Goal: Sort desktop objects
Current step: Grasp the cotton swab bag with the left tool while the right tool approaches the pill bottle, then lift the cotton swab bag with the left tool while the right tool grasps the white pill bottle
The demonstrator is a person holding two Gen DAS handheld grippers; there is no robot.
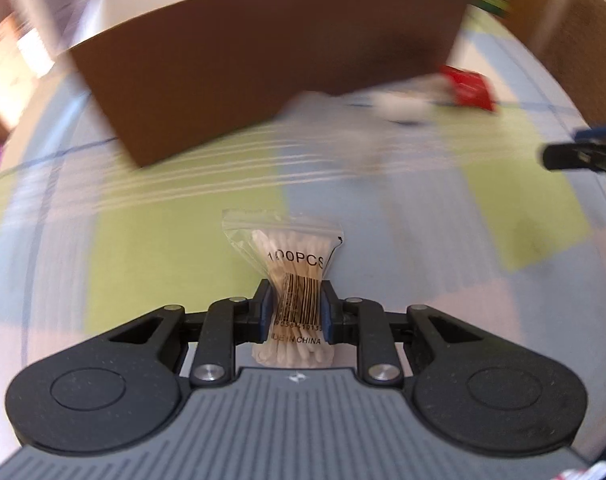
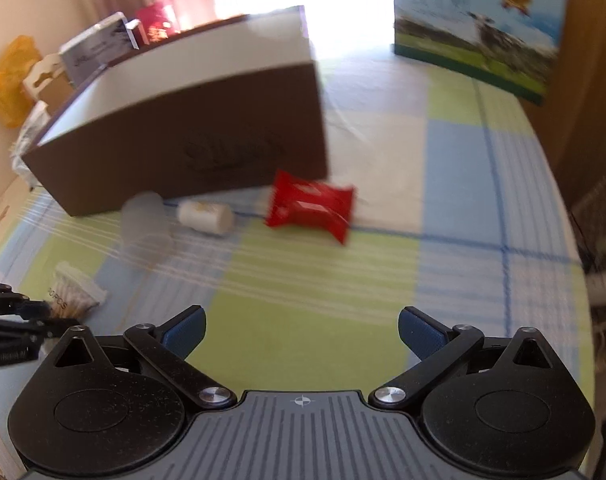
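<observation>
Right now the left tongs are squeezed tight around the middle of a little clear bag of cotton swabs. The bag is pinched between the two blue pads, and it sticks up past them with the words "100PCS" showing. It looks lifted off the table, but the blur makes that hard to be sure of.

The right tongs are spread wide and hold nothing. They hang over the green and blue checked cloth.

Ahead sits a big brown box with a white inside and an open top. That is likely where the sorted things go. Near its front wall lie a red snack packet, a small white bottle on its side, and a cloudy plastic cup.

To do this step well, keep the squeeze steady, because the plastic bag is slippery and soft. Carry it high enough to clear the box's front wall, so the bag does not bump the edge and slide out. Go over the open top first, then lower a little, then let go. Do not drop it from too high, or it may bounce.

The right tongs are near the left ones, so keep them out of the way. They could wait by the red snack packet.
</observation>
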